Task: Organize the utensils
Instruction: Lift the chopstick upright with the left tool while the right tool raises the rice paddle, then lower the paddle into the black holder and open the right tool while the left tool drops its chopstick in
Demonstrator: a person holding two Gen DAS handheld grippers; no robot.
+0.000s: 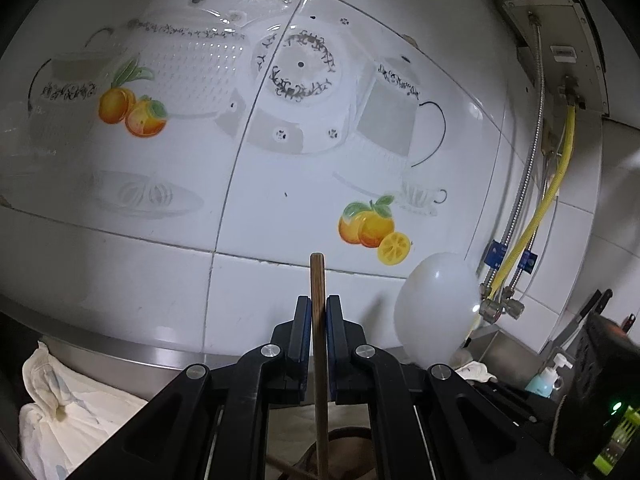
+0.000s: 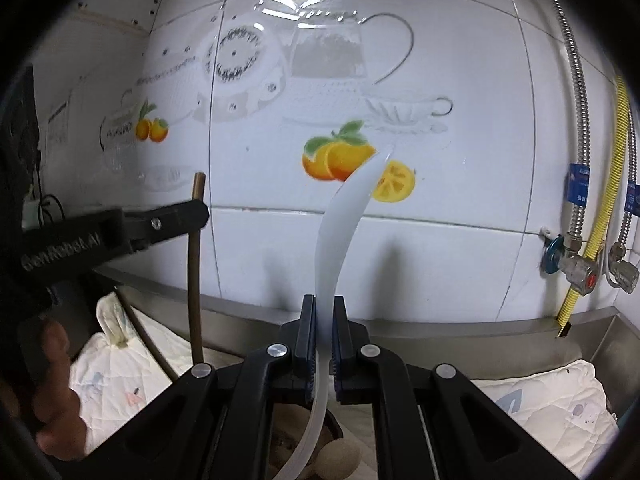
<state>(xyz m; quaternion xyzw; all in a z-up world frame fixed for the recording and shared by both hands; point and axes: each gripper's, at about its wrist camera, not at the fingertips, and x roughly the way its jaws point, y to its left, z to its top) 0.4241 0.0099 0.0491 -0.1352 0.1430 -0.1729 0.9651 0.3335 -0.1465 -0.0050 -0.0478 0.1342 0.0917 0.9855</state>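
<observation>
Filling most of both views, the white tiled wall (image 1: 280, 200) is printed with teapots and oranges, and it is curving across the upper and middle frame. Running along its foot, a steel ledge (image 2: 440, 326) is crossing the lower middle of the right wrist view, with white cloths (image 2: 560, 400) lying at lower right and lower left. At the right edge, a yellow hose (image 2: 608, 200) and a braided metal hose (image 2: 576, 120) are dropping down to valves (image 2: 576, 268). You are holding the left gripper (image 1: 319, 312) at bottom centre of its own view, and its jaws are pinching narrowly on a brown wooden stick (image 1: 318, 280) that is standing upright, its tip poking above the pads and its lower length passing out of the bottom of the frame. That same gripper is reaching in from the left edge of the right wrist view (image 2: 176, 216), with your hand (image 2: 56, 392) wrapping its handle at lower left. Your right gripper (image 2: 323, 320) is clamping tight on a white plastic spoon (image 2: 340, 232), whose handle is curving up through the centre of the frame toward the printed orange. In the left wrist view the spoon's bowl (image 1: 436, 308) is showing as a pale oval at lower right, near the stick but apart from it.
</observation>
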